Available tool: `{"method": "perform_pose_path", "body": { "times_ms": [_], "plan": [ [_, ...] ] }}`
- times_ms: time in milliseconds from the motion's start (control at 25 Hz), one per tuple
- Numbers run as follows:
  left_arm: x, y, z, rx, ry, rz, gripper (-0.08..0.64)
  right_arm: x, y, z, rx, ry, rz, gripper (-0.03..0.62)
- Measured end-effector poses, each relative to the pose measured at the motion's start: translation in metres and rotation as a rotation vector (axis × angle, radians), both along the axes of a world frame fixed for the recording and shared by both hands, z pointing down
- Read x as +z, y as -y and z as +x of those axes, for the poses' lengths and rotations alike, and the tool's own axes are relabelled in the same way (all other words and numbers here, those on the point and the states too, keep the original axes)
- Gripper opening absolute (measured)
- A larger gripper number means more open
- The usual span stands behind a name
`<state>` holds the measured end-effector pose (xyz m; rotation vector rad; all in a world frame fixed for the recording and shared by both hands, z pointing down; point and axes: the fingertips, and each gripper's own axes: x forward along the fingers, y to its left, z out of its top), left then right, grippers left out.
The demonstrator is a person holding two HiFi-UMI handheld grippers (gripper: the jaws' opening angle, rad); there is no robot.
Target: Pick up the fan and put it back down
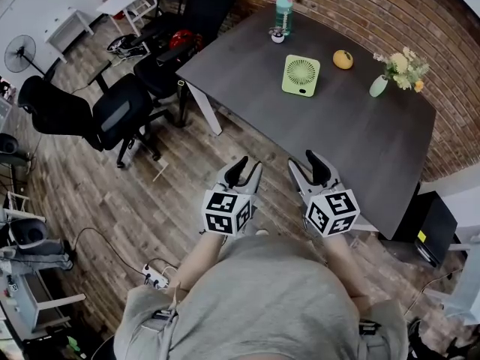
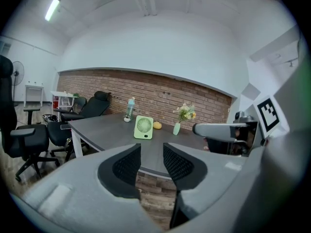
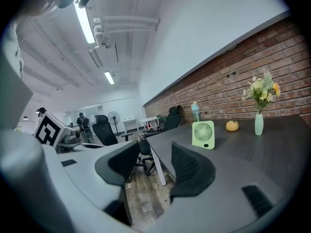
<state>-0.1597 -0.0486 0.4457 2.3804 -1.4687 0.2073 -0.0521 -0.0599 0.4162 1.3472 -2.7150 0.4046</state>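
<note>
You're at the approach, by my reading: nothing is gripped and the fan has not been lifted. Nearest to you, the left gripper (image 1: 241, 169) and the right gripper (image 1: 313, 163) sit side by side in front of your body, over the wooden floor (image 1: 187, 201) on the near side of the table (image 1: 337, 141). The left gripper's jaws stand apart with a moderate gap and nothing between them. The right gripper's jaws stand wider, also empty. Both point toward the table.

The fan (image 1: 301, 76), a small square light-green one, stands upright toward the far side of the dark tabletop, well apart from both grippers. Near it on the right lies a yellow-orange fruit (image 1: 343, 59), and farther right stands a vase (image 1: 379, 85) with flowers. Beyond the fan on its left are a bottle (image 1: 283, 12) and a little cup (image 1: 277, 36), close to the brick wall (image 1: 360, 13).

The next move calls for reaching across the table. Take the fan by its two side edges; its thin upright body looks likely to tip if you nudge it first. Mind the fruit on the right.

As for writing, the cubes on the grippers carry black-and-white square markers, no letters. I can read no brand or label on the fan or the bottle; they are too small.
</note>
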Motion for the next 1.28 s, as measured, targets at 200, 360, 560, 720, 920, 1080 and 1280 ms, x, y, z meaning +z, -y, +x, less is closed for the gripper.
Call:
{"method": "perform_pose_path", "body": {
  "times_ms": [200,360,560,720,920,1080,1280],
  "plan": [
    [0.003,0.010,-0.002,0.003,0.001,-0.008,0.141,0.003,0.009,-0.003,0.002,-0.003,-0.011,0.204],
    [0.007,0.018,-0.004,-0.002,-0.003,-0.017,0.141,0.003,0.015,-0.004,0.004,-0.001,-0.014,0.204],
    [0.010,0.039,-0.001,-0.002,-0.007,-0.021,0.141,0.007,0.035,0.002,0.013,-0.005,-0.017,0.204],
    [0.011,0.064,0.002,0.007,-0.001,-0.024,0.141,0.008,0.060,0.007,0.024,-0.005,-0.019,0.204],
    [0.011,0.103,0.006,0.017,0.004,-0.024,0.141,0.004,0.098,0.010,0.032,-0.011,-0.001,0.204],
    [0.006,0.137,0.010,0.018,0.008,-0.028,0.141,0.002,0.133,0.015,0.031,-0.016,-0.008,0.204],
    [0.003,0.175,0.015,0.025,0.010,-0.036,0.141,-0.004,0.172,0.022,0.035,-0.033,0.001,0.204]
  ]
}}
